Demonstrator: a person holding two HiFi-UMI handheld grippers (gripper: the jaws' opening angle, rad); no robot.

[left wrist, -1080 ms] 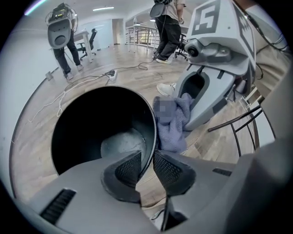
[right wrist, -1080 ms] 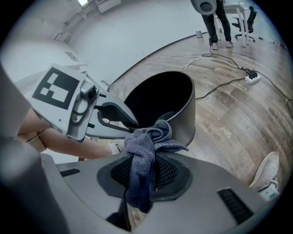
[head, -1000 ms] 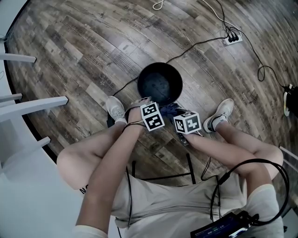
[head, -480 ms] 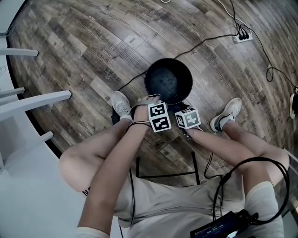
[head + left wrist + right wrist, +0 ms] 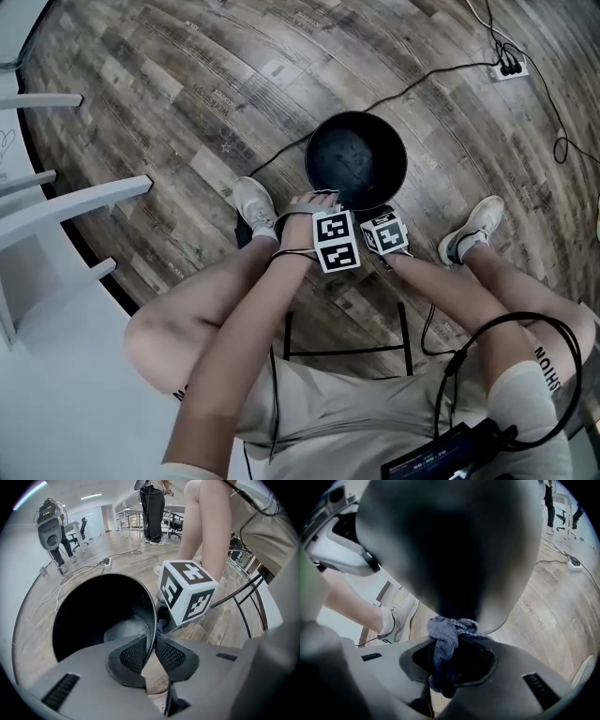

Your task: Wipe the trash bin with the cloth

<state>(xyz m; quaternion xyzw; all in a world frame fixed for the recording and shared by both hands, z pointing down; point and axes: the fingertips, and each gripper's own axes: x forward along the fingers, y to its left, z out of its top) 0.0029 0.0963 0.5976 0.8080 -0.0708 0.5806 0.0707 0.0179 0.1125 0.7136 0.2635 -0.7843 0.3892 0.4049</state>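
On wood-plank floor (image 5: 187,94) before a seated person (image 5: 328,403), the left gripper (image 5: 151,649), jaws just narrowed, pinches the rim of the round black plastic trash bin (image 5: 356,157), while the right gripper (image 5: 449,657), drawn closer than a second ago, presses its clamped blue-grey cloth (image 5: 443,634) against the wall.

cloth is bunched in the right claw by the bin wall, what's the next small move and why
Probably slide the right claw sideways, rubbing the cloth along the bin's outer wall. The cloth is bunched between its jaws right up against that dark wall, and the left claw, whose jaws have just been closing, now pinches the rim, which should steady the bin.
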